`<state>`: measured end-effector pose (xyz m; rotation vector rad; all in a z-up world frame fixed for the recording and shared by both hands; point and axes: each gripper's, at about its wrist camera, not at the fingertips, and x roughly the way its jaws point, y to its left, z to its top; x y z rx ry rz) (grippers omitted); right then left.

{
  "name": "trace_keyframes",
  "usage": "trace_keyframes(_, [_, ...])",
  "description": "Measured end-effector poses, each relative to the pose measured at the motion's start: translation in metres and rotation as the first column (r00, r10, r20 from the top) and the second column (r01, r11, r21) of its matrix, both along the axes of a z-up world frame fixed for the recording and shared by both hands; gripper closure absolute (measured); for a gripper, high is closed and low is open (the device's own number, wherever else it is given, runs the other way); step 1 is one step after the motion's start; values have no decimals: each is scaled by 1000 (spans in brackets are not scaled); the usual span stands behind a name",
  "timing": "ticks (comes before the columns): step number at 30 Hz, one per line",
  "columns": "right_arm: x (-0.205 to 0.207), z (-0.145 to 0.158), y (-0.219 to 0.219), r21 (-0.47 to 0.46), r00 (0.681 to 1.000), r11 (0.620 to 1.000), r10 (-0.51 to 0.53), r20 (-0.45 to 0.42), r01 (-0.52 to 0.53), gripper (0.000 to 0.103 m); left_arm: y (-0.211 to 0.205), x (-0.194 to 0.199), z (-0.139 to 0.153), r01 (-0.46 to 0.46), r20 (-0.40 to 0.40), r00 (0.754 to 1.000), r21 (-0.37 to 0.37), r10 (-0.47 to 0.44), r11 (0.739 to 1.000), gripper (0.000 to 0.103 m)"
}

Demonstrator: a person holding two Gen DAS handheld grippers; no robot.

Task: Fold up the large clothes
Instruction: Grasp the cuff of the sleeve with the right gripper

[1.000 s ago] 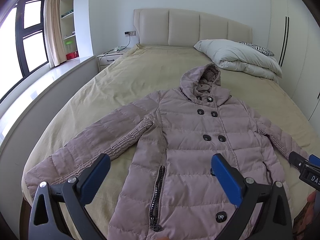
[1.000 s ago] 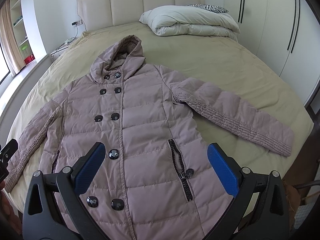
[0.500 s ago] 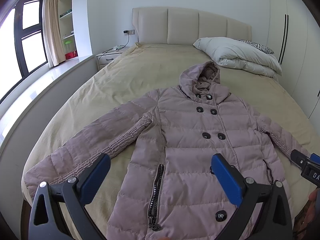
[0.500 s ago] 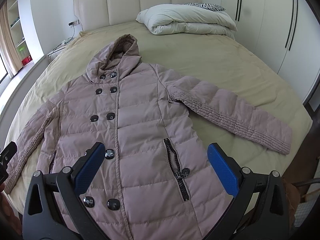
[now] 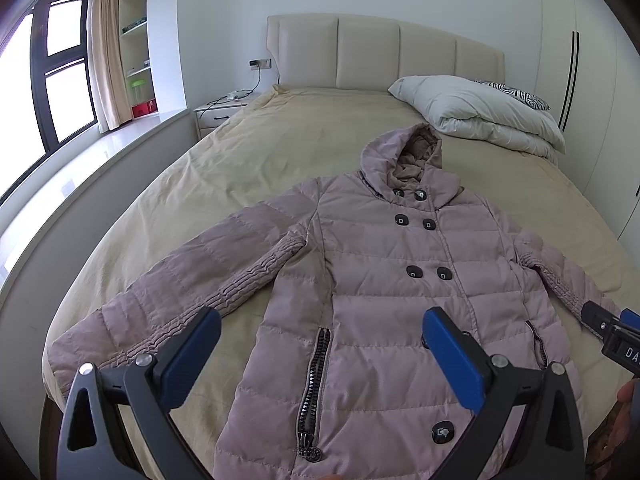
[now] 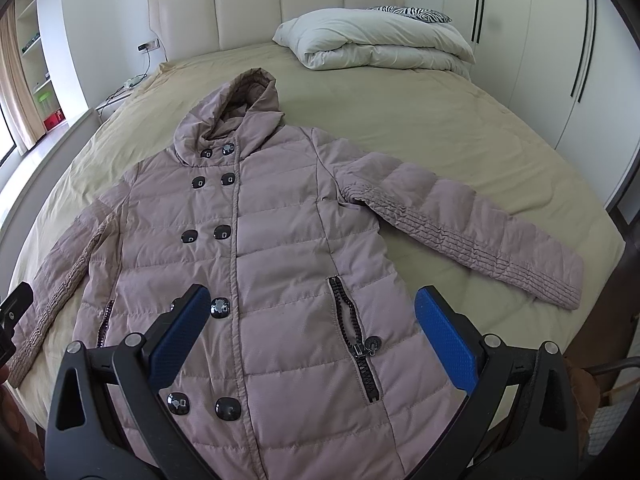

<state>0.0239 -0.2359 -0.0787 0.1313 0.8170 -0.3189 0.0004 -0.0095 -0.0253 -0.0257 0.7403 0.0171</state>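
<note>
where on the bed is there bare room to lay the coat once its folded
Bare bedspread lies between the hood, the folded duvet and the headboard. The coat and its spread sleeves crowd the near half.

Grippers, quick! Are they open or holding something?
Left gripper: jaws open, holding nothing, above the coat.
Right gripper: jaws open, holding nothing.

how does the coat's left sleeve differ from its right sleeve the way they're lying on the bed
In the right wrist view, the sleeve on the window side lies close along the coat body, while the sleeve on the wardrobe side angles away from it. The window-side cuff sits close to the bed edge; the wardrobe-side cuff has more bedspread around it. Both lie flat, fully extended, with ruched stitching.
</note>
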Motion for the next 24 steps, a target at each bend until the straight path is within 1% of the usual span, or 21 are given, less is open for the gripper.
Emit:
trace_keyframes(2, [-1,-1,-3,27,1000,1000,4,9,-4,0,0,0,0,3,1,1000,-2,-3,1000,0])
trace_keyframes(4, [-3,-1,-12,82,999,997,2,33,-5,0,-2,0,-4,10,5,1000,-3,-10,1000,0])
trace_keyframes(6, [-9,-2,-29,135,997,991,-15,70,5,0,-6,0,-7,23,8,1000,-10,-23,1000,0])
trace_keyframes(7, [-13,-3,-43,159,996,987,-32,88,17,0,-7,0,-9,38,7,999,-27,-38,999,0])
trace_keyframes(8, [-18,-4,-60,186,993,982,-60,106,39,0,-7,2,-12,56,2,998,-61,-56,997,0])
trace_keyframes(9, [-24,-7,-81,222,987,972,-101,125,71,0,-7,4,-15,75,-5,997,-112,-76,991,0])
trace_keyframes(10, [-32,-11,-107,277,977,954,-157,147,112,0,-7,7,-19,88,-16,996,-167,-92,982,0])
trace_keyframes(11, [-42,-18,-136,351,959,923,-227,168,157,0,-9,12,-23,98,-35,994,-203,-107,974,0])
trace_keyframes(12, [-54,-28,-166,440,933,875,-309,185,202,0,-13,17,-28,107,-50,991,-223,-121,969,0])
trace_keyframes(14, [-84,-57,-228,629,852,723,-492,181,285,0,-27,22,-35,139,-47,987,-231,-154,963,0])
trace_keyframes(15, [-98,-75,-255,704,807,638,-569,155,314,0,-36,24,-36,161,-29,985,-223,-172,961,0])
trace_keyframes(16, [-111,-93,-280,754,767,563,-630,126,339,0,-45,24,-36,183,-9,982,-204,-188,962,0])
trace_keyframes(17, [-122,-109,-299,785,728,507,-677,108,355,0,-55,25,-36,204,8,978,-192,-206,960,0])
trace_keyframes(18, [-132,-124,-317,809,692,458,-716,91,368,1,-63,26,-36,224,20,974,-187,-225,956,0])
trace_keyframes(19, [-138,-139,-330,828,668,412,-742,63,381,3,-71,30,-36,236,19,972,-187,-236,954,0])
trace_keyframes(20, [-143,-154,-345,849,650,365,-759,33,382,7,-79,33,-37,242,7,969,-180,-245,953,0])
trace_keyframes(21, [-145,-168,-356,868,638,327,-770,16,373,9,-86,38,-38,244,-23,967,-170,-252,955,0])
trace_keyframes(22, [-146,-179,-366,883,626,297,-780,4,363,12,-92,43,-41,245,-62,964,-176,-259,954,0])
trace_keyframes(23, [-147,-189,-377,895,614,268,-789,-7,355,16,-97,50,-45,247,-102,957,-200,-271,948,0])
trace_keyframes(24, [-146,-197,-386,906,604,248,-797,-11,343,17,-102,55,-48,251,-127,950,-230,-285,940,0])
